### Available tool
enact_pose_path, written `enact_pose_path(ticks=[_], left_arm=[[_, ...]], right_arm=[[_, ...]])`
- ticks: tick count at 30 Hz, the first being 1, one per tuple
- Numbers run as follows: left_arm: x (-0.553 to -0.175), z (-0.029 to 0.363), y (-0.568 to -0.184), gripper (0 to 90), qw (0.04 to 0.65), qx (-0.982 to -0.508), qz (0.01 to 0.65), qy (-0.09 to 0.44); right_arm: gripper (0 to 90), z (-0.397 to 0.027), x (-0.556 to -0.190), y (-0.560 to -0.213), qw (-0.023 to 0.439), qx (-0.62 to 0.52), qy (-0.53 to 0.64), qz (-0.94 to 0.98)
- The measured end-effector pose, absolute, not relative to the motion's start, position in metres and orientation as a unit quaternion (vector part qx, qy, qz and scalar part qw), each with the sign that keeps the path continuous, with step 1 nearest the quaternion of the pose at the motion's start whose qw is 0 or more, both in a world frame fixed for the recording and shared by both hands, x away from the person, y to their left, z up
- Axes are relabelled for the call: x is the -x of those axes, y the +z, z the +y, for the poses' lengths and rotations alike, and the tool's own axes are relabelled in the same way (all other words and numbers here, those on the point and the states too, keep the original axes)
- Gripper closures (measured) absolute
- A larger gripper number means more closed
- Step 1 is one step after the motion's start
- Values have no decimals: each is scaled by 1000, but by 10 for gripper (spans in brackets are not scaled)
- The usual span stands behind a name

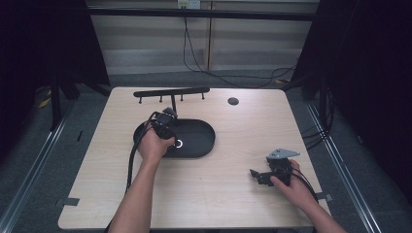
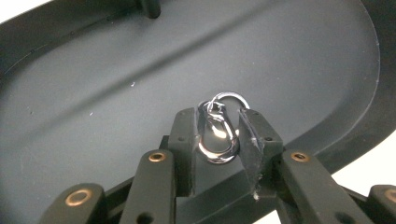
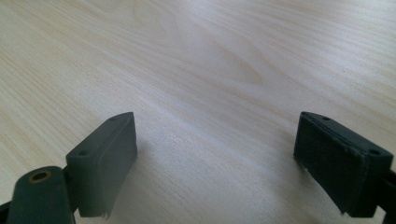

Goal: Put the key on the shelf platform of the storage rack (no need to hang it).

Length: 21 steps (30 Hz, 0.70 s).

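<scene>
**Mia:** Between the two black pads of the left gripper (image 2: 218,135) sits a small shiny clip (image 2: 215,140). The pads squeeze it from both sides, so the jaws are clamped on the clip.

**Ben:** What does the clip look like?

**Mia:** It is silver and bright like a mirror. It has a long oval loop, and a little round ring (image 2: 229,99) hangs on at its top end. The ring sticks out past the pads. Light shines off the metal.

**Ben:** Where is it?

**Mia:** It is right over a black oval tray (image 2: 93,107). The tray is smooth and dark, with a low rim all round. I cannot tell if the clip touches the tray floor or is just above it.

**Ben:** I see the tray from the high view too. It lies near the middle of the wooden table (image 1: 218,194), and the left gripper (image 1: 165,127) is down over it, with a hand (image 1: 154,145) around it. A tiny bright spot shows right beside that hand.

**Mia:** A thin post (image 1: 173,108) stands up from the tray. It holds a long black bar (image 1: 171,91) with small pegs pointing down.

**Ben:** And the other gripper?

**Mia:** The right gripper (image 3: 217,154) rests far off, near the table's right edge. Its jaws are wide apart, and between them I see bare wood.
</scene>
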<state>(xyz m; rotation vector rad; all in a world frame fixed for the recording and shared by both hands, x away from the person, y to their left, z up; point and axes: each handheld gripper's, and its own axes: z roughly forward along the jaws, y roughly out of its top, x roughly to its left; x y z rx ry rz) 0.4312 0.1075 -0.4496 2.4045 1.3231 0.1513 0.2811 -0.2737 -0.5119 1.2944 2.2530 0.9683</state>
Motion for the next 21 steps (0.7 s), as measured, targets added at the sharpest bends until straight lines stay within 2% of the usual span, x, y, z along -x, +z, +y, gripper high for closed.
enact_pose_path(ticks=[21], left_arm=[[-434, 105, -457, 676, 191, -858, 474, 57]], right_arm=[[127, -274, -281, -512, 183, -459, 343, 799]])
